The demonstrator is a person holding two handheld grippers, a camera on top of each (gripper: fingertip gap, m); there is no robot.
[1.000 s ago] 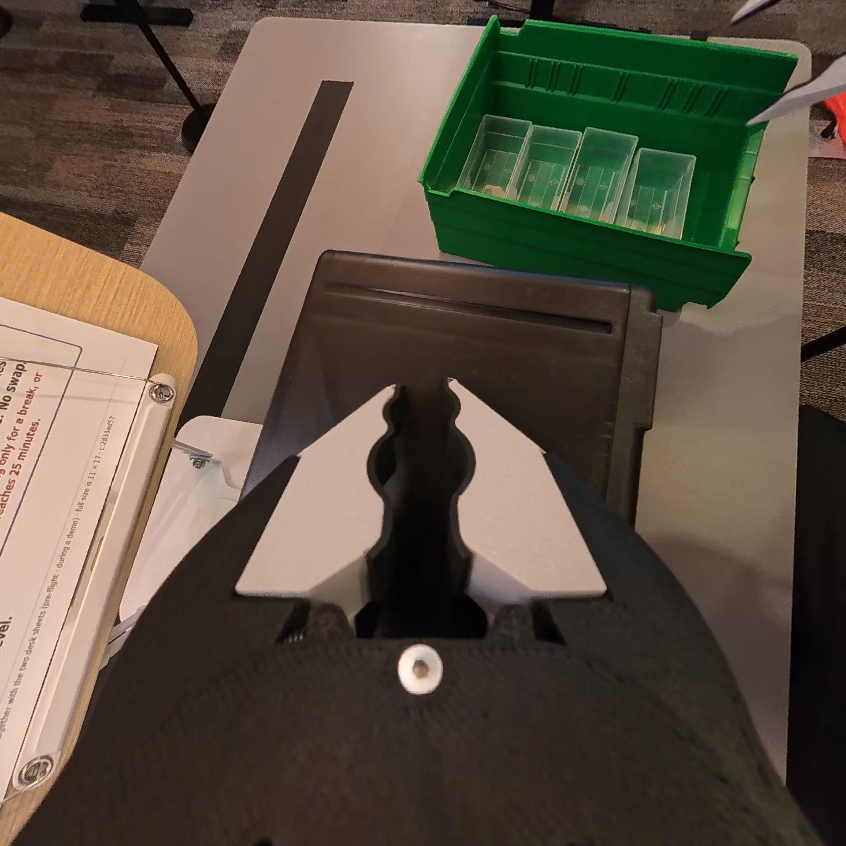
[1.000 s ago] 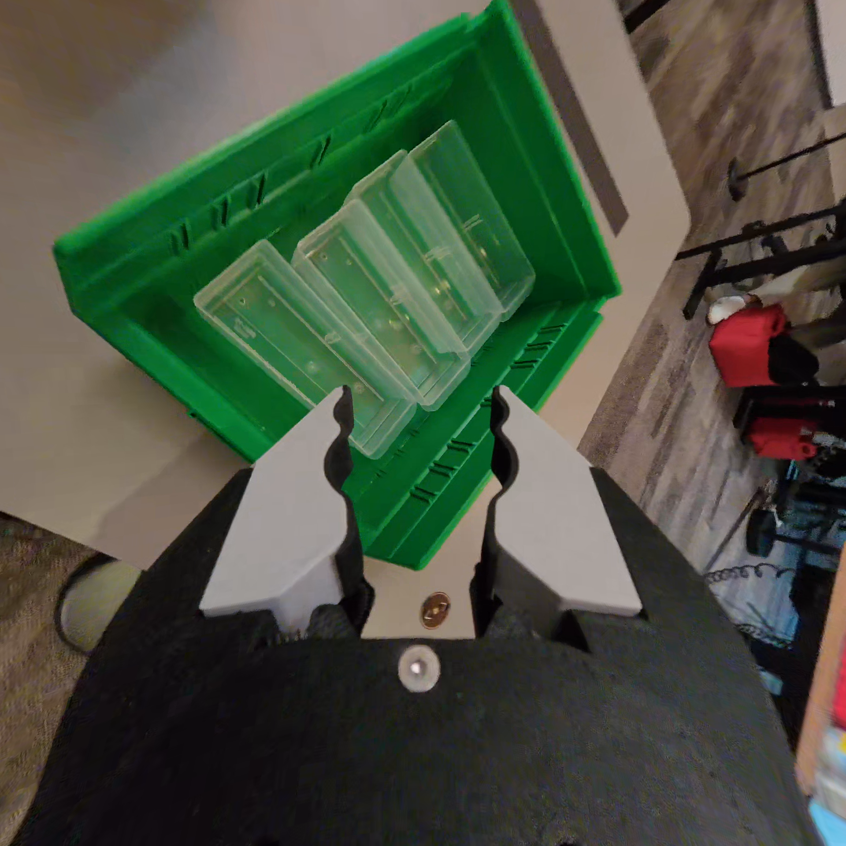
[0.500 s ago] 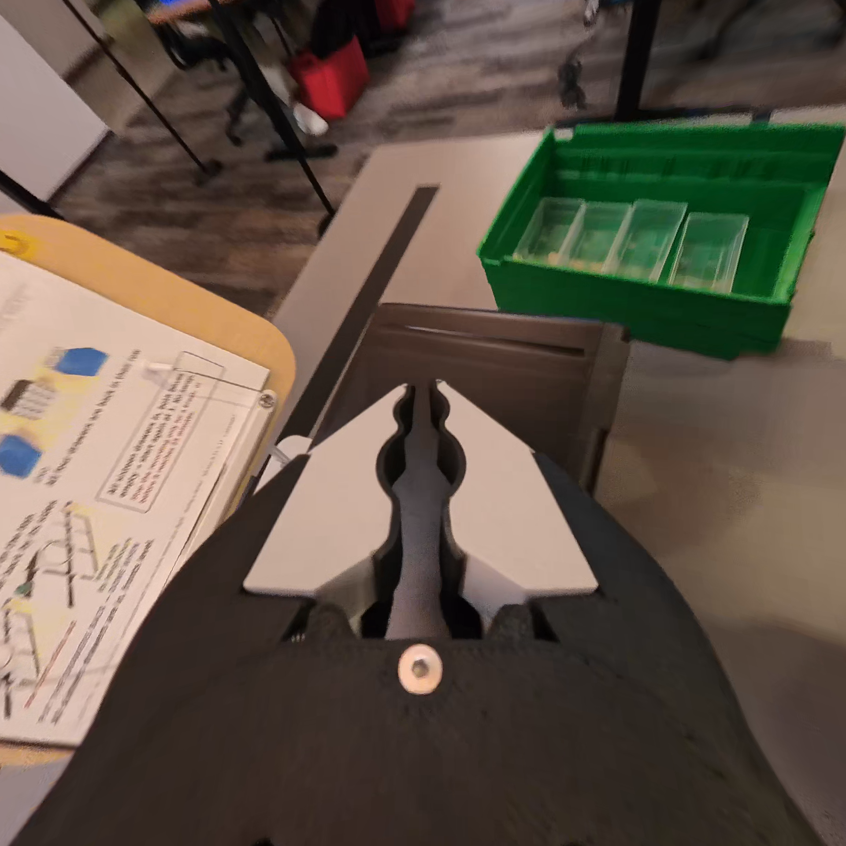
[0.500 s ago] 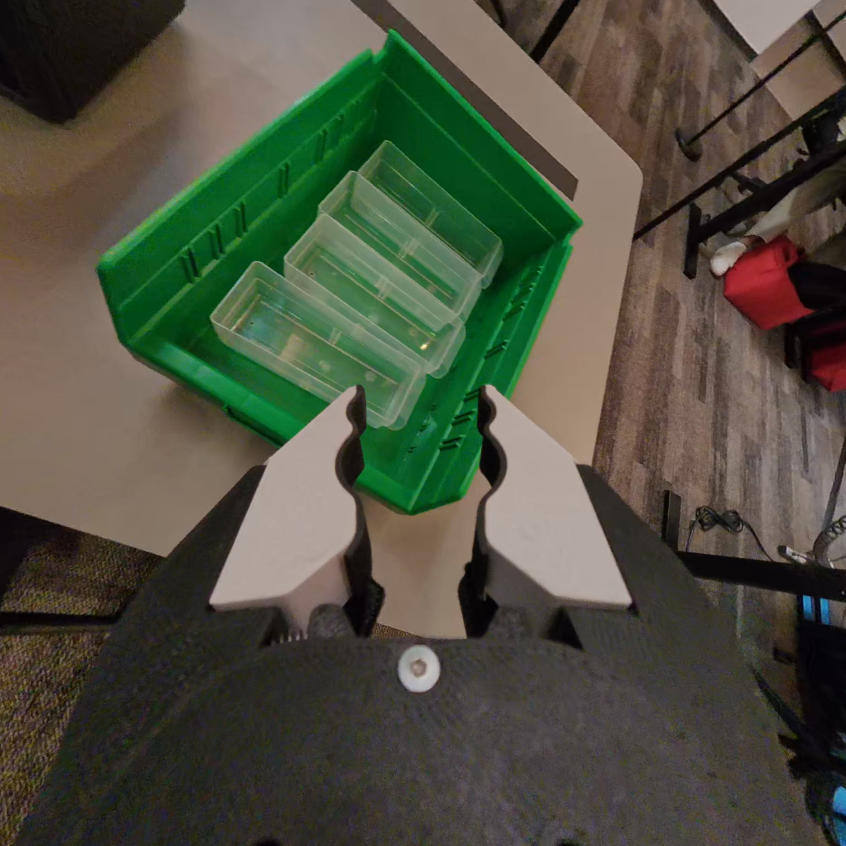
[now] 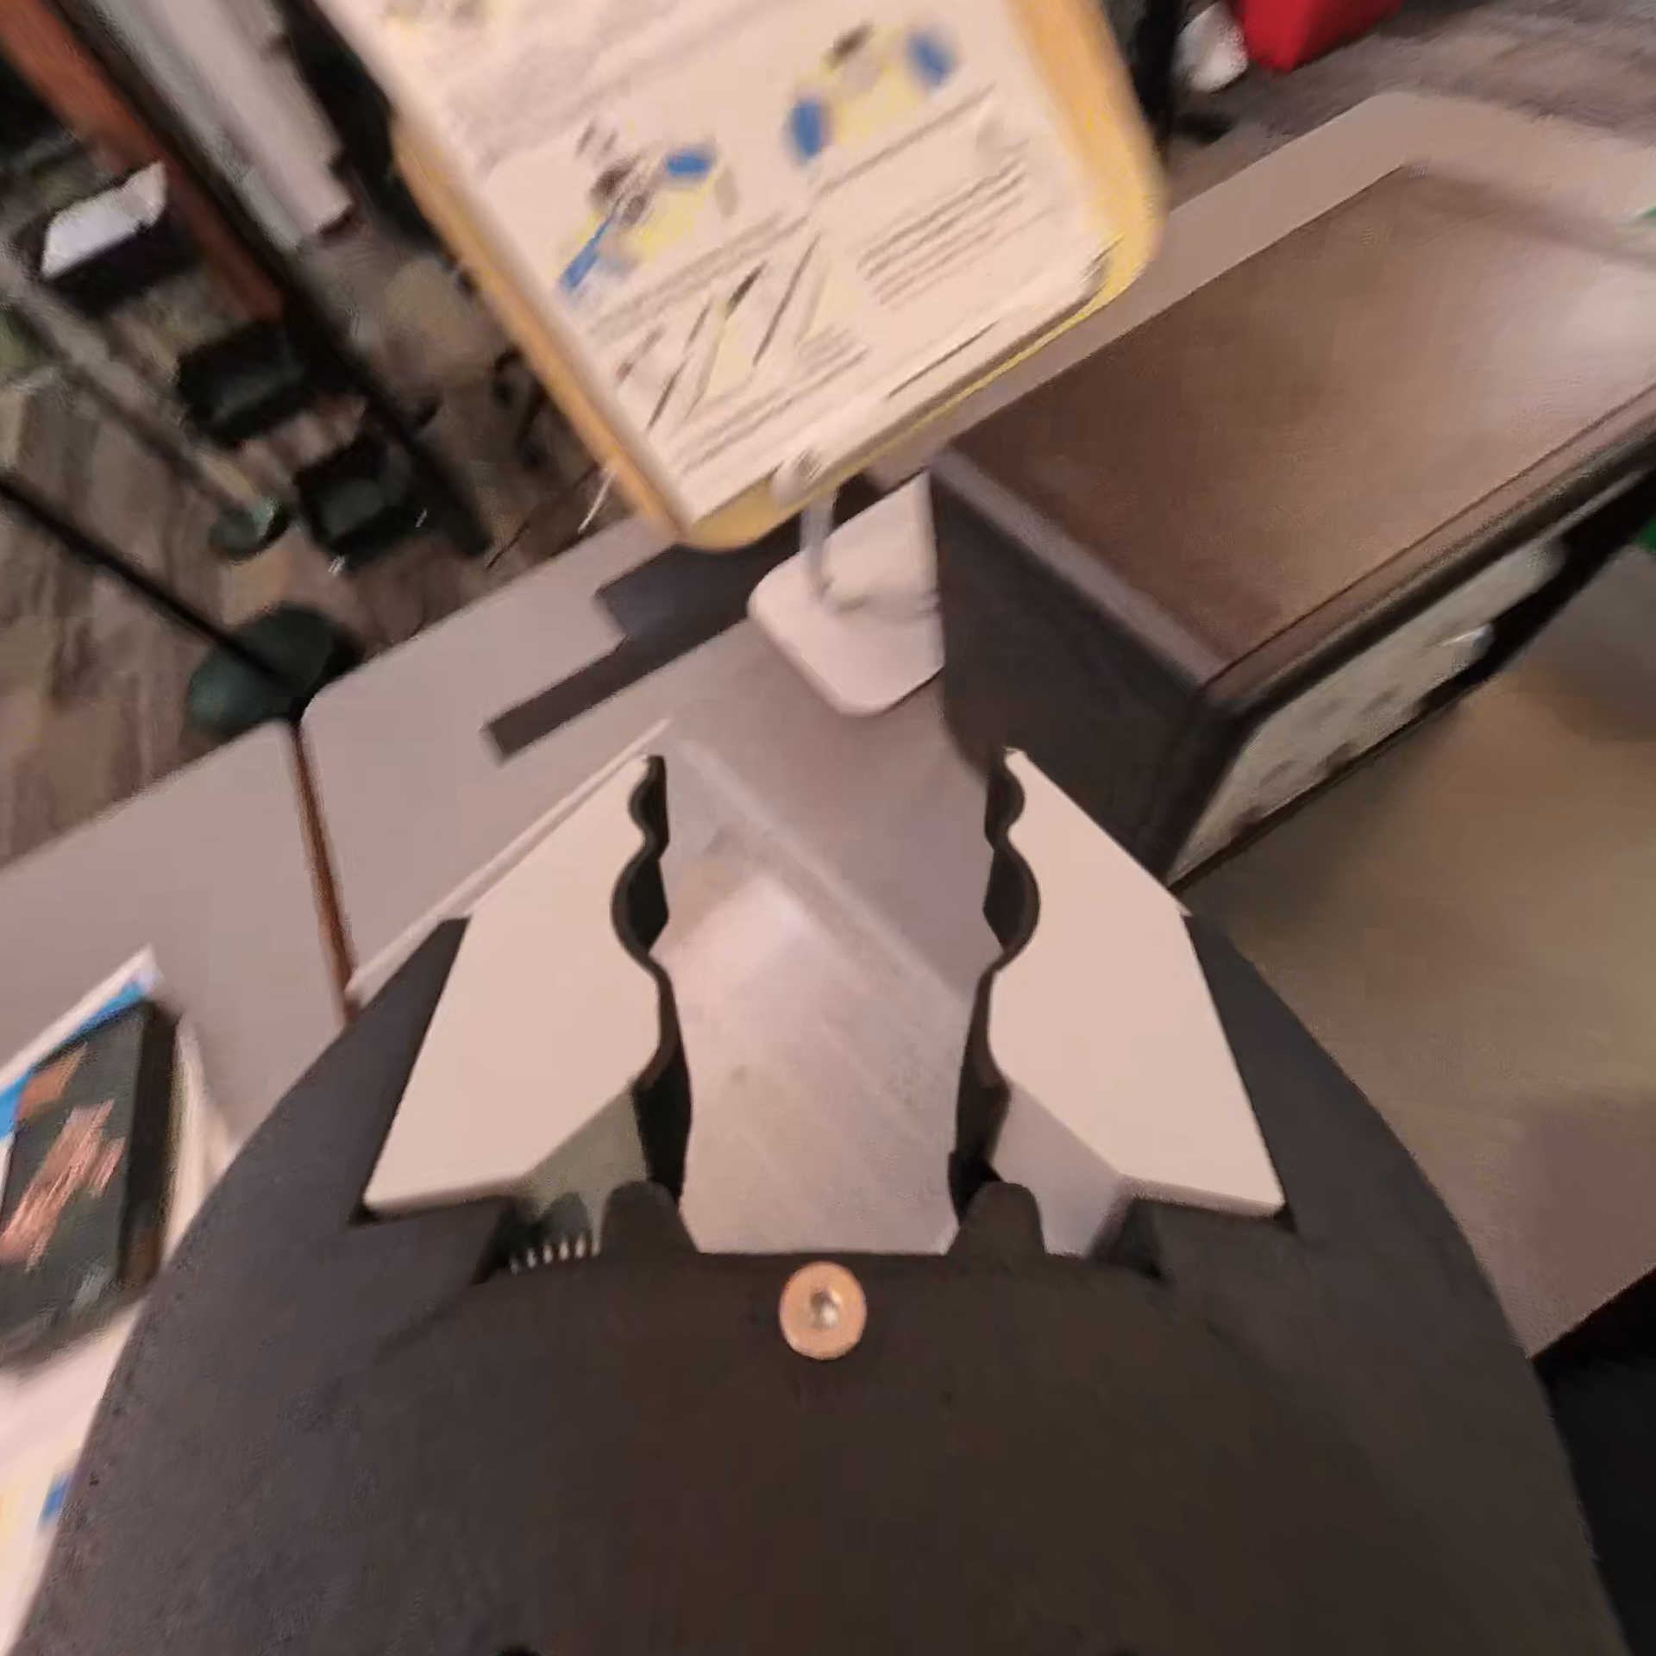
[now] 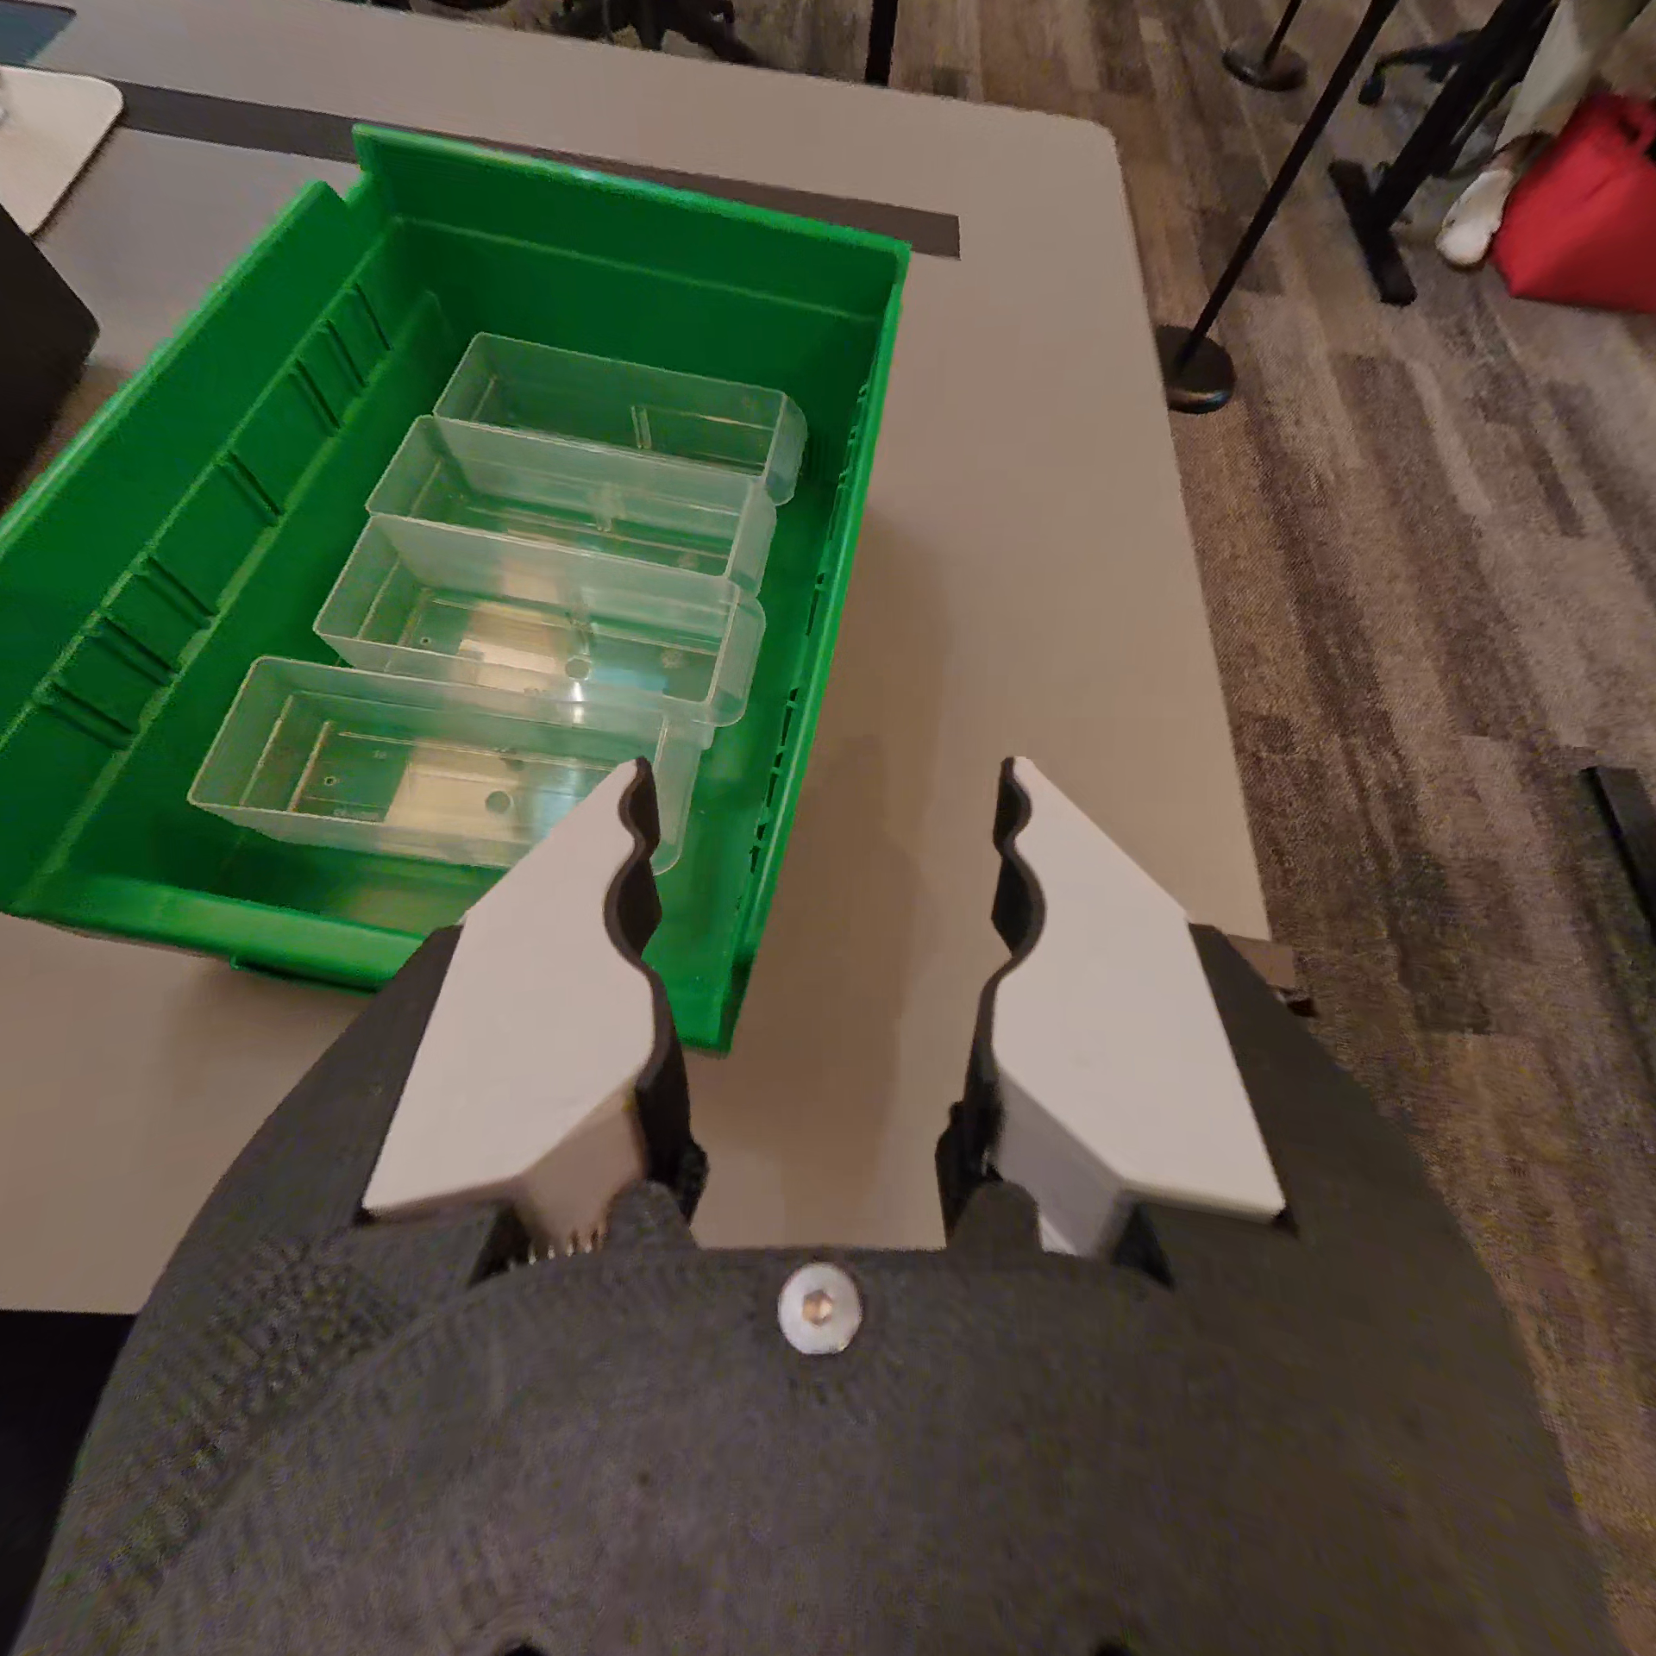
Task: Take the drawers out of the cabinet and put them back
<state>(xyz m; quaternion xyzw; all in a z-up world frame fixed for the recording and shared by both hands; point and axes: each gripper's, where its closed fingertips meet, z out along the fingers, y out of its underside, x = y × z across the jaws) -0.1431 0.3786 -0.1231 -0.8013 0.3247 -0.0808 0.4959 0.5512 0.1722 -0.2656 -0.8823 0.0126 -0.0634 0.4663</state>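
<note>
Grey-padded fingers of the left gripper, nearly together a second ago, are now standing apart, holding nothing; the dark boxy cabinet is sitting far right of it. The right gripper is gaping too, four clear plastic drawers lying left in the green plastic bin on the grey table. Carpeted floor beyond.

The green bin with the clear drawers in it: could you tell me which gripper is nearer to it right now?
Right. The right gripper hangs open just over the green bin's near corner, beside the nearest clear drawer. The left gripper points toward the dark cabinet, with the bin out of its view.
</note>
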